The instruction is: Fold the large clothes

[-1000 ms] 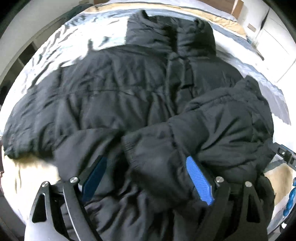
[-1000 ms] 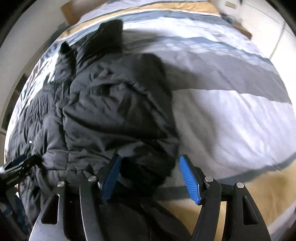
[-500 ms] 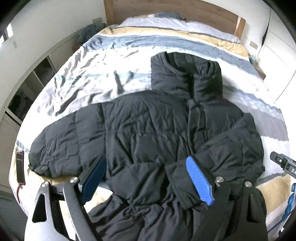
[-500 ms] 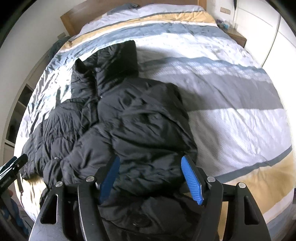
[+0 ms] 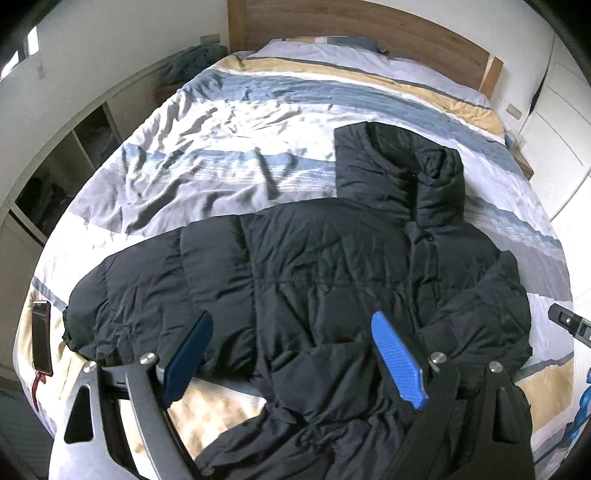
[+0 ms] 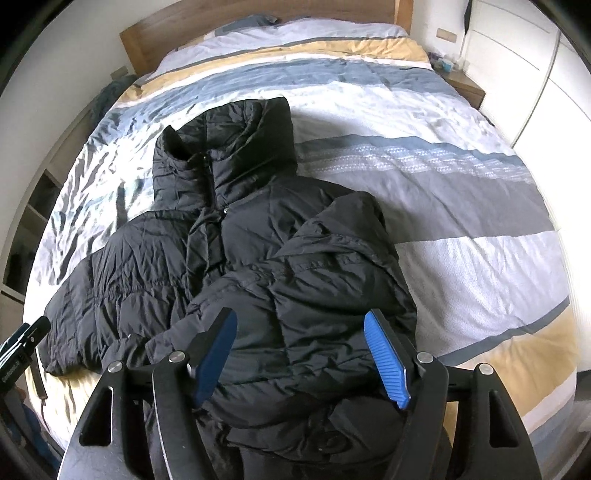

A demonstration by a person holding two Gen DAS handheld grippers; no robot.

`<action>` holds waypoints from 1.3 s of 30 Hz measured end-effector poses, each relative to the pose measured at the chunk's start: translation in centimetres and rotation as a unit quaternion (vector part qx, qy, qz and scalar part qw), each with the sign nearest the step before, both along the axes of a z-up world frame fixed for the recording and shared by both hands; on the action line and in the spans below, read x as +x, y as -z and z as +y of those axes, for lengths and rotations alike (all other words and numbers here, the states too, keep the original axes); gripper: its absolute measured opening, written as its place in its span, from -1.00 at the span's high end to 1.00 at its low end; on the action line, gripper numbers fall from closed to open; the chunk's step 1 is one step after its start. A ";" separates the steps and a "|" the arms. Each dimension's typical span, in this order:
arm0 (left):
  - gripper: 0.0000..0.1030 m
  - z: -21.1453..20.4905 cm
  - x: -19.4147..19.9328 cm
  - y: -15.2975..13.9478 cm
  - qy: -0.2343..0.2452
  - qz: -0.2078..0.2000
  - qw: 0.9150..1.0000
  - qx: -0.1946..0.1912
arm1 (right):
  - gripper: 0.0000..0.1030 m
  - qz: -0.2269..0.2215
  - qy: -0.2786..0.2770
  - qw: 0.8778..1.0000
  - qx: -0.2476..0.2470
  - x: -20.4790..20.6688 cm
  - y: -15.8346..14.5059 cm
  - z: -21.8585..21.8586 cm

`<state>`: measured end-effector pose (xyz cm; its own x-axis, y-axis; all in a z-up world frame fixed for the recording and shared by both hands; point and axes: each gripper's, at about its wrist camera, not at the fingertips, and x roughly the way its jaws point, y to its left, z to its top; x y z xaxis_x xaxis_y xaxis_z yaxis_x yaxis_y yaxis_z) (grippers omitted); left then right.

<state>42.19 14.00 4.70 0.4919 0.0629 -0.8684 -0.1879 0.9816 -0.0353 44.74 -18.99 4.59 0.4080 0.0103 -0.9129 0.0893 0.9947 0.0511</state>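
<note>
Both jaws released above the half-folded jacket.

We hold the left gripper (image 5: 291,358) and the right gripper (image 6: 301,356) with blue-padded jaws spread and empty; the right jaws have just been opening, nothing between them. Below both lies the black quilted puffer jacket (image 5: 314,280), front up on the striped bed duvet (image 6: 461,229), collar toward the wooden headboard (image 5: 369,33). Its right sleeve (image 6: 325,266) is already folded across the chest; the left sleeve (image 5: 140,295) lies stretched outward, long axis across the bed, toward a dark phone (image 5: 40,336). The left gripper is nearer, so we judge that sleeve comes next.
</note>
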 end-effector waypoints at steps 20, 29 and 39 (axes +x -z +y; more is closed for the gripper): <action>-0.71 7.9 0.2 3.3 -0.049 0.013 0.998 -0.028 | -0.44 0.027 0.021 0.998 -0.046 0.0 1.2 2.9; -0.71 12.7 -0.2 7.4 -0.100 0.054 0.993 -0.039 | -0.46 0.042 0.009 0.997 -0.060 0.7 2.3 4.3; -0.71 17.7 -1.4 12.0 -0.153 0.105 0.982 -0.044 | -0.46 0.056 0.008 0.996 -0.068 0.6 3.2 4.4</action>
